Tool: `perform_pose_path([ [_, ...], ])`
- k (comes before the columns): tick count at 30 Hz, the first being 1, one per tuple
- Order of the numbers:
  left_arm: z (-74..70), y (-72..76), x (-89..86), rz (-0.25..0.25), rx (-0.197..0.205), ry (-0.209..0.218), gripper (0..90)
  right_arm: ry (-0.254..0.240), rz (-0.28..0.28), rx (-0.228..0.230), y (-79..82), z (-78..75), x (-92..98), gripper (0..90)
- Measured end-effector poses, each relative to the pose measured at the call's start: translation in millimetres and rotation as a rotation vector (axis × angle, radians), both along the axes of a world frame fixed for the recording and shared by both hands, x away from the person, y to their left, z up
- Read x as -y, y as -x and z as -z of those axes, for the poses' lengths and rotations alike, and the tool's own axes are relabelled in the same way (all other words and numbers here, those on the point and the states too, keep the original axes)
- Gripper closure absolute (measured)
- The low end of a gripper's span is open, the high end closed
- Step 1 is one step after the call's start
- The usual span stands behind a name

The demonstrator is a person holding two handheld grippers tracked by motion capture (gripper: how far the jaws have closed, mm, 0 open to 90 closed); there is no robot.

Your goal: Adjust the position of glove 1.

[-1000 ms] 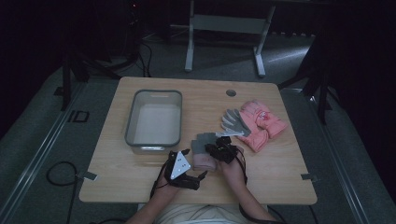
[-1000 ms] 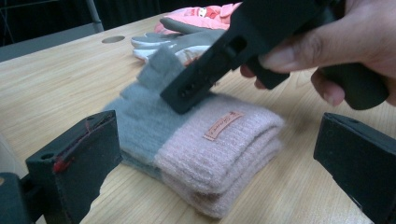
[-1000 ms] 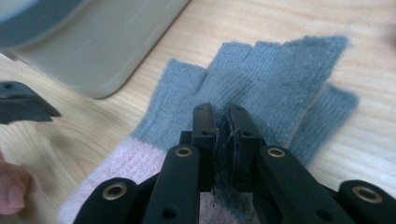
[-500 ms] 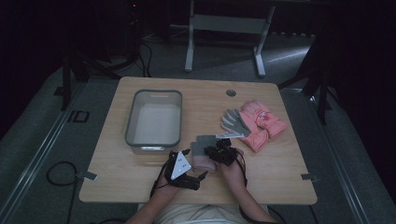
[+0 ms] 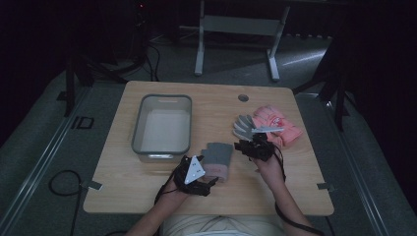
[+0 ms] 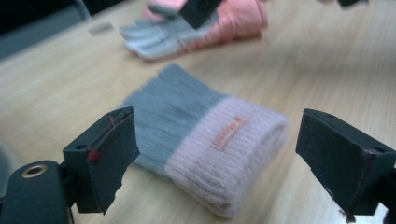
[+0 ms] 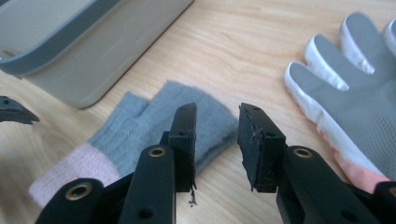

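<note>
The wooden worktop [image 5: 147, 177] carries everything here, with a round hole [image 5: 243, 98] near its far edge. The biggest thing on it is a grey bin [image 5: 163, 126] standing left of the middle. Over to the right lies a pile of gloves: a pink glove [image 5: 282, 129] underneath, and a grey-palmed work glove [image 5: 242, 127] with white edging fanned out on its near side. Closer to the person, just beside the bin's near right corner, a folded knitted glove [image 5: 218, 158] lies flat, grey at the finger end and pale pink at the cuff, with a small label [image 6: 229, 131] sewn on the cuff.

The left gripper [image 6: 219, 158] sits low at the cuff end of the knitted glove, its jaws spread wide to either side of the cuff and clear of the wool; they have just been closing a little. The right gripper [image 7: 217, 135] hangs above the worktop between the knitted glove's finger end and the work glove, its jaws a narrow gap apart with nothing between them, having just been opening
</note>
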State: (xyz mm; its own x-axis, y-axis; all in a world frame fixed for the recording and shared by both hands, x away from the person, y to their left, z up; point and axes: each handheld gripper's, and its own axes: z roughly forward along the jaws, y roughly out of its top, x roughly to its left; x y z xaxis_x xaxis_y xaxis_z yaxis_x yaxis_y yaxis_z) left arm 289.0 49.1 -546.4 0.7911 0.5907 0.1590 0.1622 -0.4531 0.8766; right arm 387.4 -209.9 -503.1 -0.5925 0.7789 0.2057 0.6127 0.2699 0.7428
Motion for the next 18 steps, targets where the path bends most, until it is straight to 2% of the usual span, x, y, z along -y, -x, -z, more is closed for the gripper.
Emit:
perform_pose_path([
  [2, -0.7, -5.1, 3.9, 0.039, -0.031, -0.023, 13.7, -0.001, -0.001, -0.018, -3.3, 3.4, 2.2, 67.4],
  [4, -0.6, -6.5, 5.8, 0.053, -0.035, -0.039, 14.1, 0.009, 0.002, -0.026, -5.1, 5.6, 1.7, 67.4],
  [5, 1.5, -9.6, 11.7, 0.098, -0.018, -0.093, 14.1, 0.013, 0.008, -0.037, -6.9, 7.6, 0.8, 67.1],
  [6, 5.4, -12.4, 17.6, 0.151, -0.022, -0.142, 13.3, -0.005, 0.019, -0.077, -13.6, 16.7, -3.8, 62.3],
  [7, 5.4, -12.4, 17.6, 0.151, -0.022, -0.142, 12.9, -0.005, 0.019, -0.077, -13.6, 16.7, -3.8, 62.3],
  [8, 7.0, -12.9, 20.0, 0.158, -0.014, -0.172, 14.3, -0.01, 0.017, -0.083, -16.0, 20.2, -6.0, 59.7],
  [9, 9.6, -13.4, 24.0, 0.183, -0.009, -0.222, 14.3, -0.017, 0.014, -0.091, -17.8, 22.3, -7.5, 59.6],
  [10, 9.6, -13.4, 24.0, 0.183, -0.009, -0.222, 14.6, -0.017, 0.014, -0.091, -17.8, 22.3, -7.5, 59.6],
  [11, 16.6, -14.6, 30.6, 0.211, 0.005, -0.276, 19.2, -0.025, 0.025, -0.127, -25.4, 29.7, -13.3, 56.0],
  [12, 18.6, -14.2, 32.3, 0.207, 0.028, -0.291, 19.5, -0.024, 0.032, -0.131, -27.5, 32.0, -14.7, 54.2],
  [14, 18.8, -14.3, 33.9, 0.209, 0.047, -0.316, 22.3, -0.028, 0.049, -0.158, -31.3, 37.4, -17.1, 52.0],
  [15, 18.8, -14.3, 33.9, 0.209, 0.047, -0.316, 25.0, -0.027, 0.051, -0.167, -32.6, 40.1, -18.6, 51.5],
  [18, 21.7, -13.1, 33.4, 0.185, 0.1, -0.339, 31.6, -0.007, 0.079, -0.18, -35.1, 46.8, -22.2, 49.8],
])
